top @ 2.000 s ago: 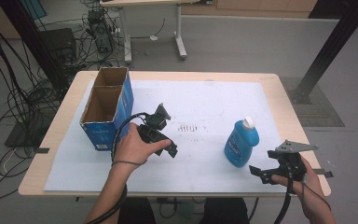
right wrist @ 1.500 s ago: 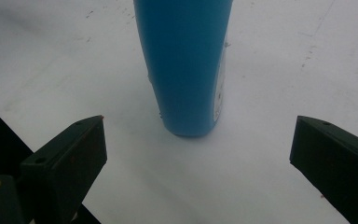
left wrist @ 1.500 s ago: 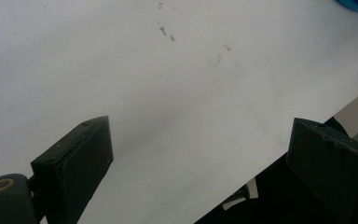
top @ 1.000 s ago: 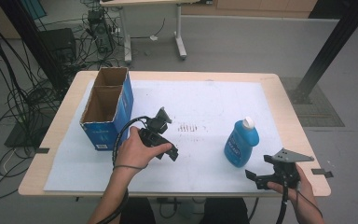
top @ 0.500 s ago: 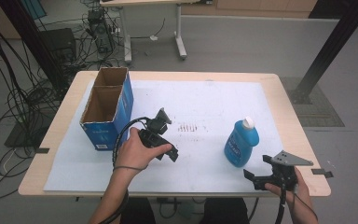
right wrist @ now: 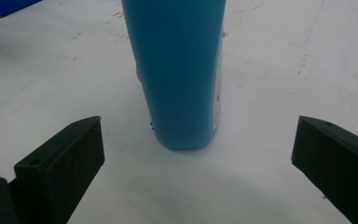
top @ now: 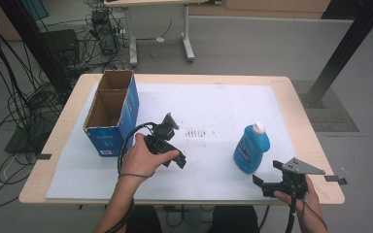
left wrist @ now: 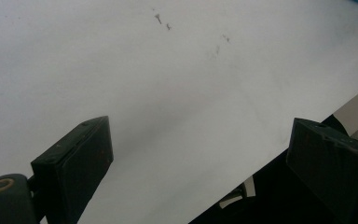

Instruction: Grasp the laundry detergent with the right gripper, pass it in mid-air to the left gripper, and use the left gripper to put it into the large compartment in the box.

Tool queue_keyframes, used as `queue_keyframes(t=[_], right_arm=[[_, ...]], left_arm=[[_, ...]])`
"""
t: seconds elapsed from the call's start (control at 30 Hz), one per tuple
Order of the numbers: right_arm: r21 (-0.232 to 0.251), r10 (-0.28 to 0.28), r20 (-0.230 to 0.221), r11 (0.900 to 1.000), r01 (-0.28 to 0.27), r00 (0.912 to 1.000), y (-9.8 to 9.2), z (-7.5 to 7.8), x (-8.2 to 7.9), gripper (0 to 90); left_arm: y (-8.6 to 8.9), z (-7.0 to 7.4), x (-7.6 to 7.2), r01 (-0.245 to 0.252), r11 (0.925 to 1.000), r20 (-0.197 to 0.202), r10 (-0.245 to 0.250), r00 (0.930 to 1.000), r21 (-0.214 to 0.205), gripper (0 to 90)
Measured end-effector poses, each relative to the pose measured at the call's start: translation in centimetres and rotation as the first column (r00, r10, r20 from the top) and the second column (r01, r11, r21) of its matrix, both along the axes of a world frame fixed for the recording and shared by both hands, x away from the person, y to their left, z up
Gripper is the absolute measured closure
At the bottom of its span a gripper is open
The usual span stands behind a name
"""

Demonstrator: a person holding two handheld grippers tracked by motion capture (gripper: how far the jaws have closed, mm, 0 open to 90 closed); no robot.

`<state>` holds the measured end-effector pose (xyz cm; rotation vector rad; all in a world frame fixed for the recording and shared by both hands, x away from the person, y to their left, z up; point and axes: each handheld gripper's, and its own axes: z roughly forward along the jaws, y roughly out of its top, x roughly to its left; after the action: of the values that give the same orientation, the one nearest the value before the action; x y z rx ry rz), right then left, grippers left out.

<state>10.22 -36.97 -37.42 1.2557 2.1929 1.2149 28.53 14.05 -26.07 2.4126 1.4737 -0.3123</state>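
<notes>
bottle [top: 251, 149] upright on white sheet [top: 223, 104], well right of open box [top: 110, 112] | right gripper [top: 267, 183] jaws wide apart, near bottle, not touching | left gripper [top: 175, 158] jaws apart over sheet, left of bottle

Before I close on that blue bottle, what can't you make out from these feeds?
- Blue bottle: the right gripper view's top edge cuts off its cap and upper body.
- Its label: too blurred in the high view to read.
- Cardboard box: its floor is hidden by its own walls in the high view.
- Left claw: partly covered by the hand in the high view.
</notes>
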Motion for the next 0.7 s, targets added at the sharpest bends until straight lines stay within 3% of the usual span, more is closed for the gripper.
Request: queue_keyframes(t=[0.17,0.4,0.7], right_arm=[[-0.009,-0.012,0.018,0.9999,0.012,0.9998,0.3,-0.6,-0.2,1.9],[0.011,-0.035,0.083,0.9993,0.035,0.9959,0.4,-1.9,-0.9,2.0],[0.009,-0.047,0.112,0.9989,0.047,0.9925,0.4,-2.6,-1.2,2.1]], left_arm=[[0.1,-0.3,-0.1,-0.001,1.0,-0.005,0.001,1.0,-0.003,7.4],[0.2,-0.3,-0.1,-0.009,0.9999,-0.007,0.009,0.9999,-0.004,7.4],[0.1,-0.4,-0.1,-0.005,1.0,-0.007,0.005,1.0,-0.001,7.3]])
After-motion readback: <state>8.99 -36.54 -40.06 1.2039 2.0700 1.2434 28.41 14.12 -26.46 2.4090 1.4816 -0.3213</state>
